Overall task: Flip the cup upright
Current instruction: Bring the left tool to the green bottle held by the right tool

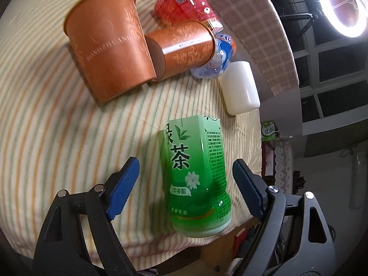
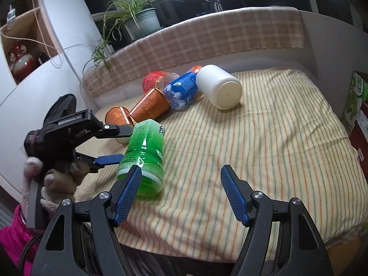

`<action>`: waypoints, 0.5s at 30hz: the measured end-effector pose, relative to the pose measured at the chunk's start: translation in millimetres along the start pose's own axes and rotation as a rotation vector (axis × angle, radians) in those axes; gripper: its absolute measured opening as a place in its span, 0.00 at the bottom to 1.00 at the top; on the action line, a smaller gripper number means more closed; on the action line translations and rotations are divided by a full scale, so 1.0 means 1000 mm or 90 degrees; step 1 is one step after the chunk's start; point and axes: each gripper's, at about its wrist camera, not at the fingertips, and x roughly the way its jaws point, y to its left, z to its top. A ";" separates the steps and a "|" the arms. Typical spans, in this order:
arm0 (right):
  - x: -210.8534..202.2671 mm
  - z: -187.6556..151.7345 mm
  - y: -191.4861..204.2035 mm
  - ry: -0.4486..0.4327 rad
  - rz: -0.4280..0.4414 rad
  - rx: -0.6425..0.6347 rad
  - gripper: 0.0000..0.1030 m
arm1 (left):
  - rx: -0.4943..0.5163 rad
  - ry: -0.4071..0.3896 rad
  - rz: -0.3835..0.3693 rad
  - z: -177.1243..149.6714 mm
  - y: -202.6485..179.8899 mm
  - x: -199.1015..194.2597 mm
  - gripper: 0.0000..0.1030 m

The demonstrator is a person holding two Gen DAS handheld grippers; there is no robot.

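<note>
The green cup (image 1: 199, 177) has white flowers and dark green letters on it. Two orange cups (image 1: 108, 53) have pale swirly leaves (one has a gold rim). The bottle (image 2: 181, 89) is blue and white with an orange end. One jar (image 2: 219, 87) is plain white. The can (image 1: 184, 3) is red. The cloth (image 2: 264, 142) is cream with thin orange and green stripes. The gripper pads (image 2: 127, 194) are blue.
</note>
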 end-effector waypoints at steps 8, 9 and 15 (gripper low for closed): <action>0.001 -0.002 -0.006 0.002 -0.008 0.003 0.69 | 0.009 0.006 0.009 0.004 -0.006 0.014 0.77; 0.001 -0.002 -0.007 0.002 -0.009 0.003 0.69 | 0.010 0.007 0.012 0.005 -0.006 0.016 0.76; 0.001 -0.003 -0.011 0.003 -0.019 0.011 0.69 | 0.025 0.012 0.008 0.005 -0.010 0.022 0.64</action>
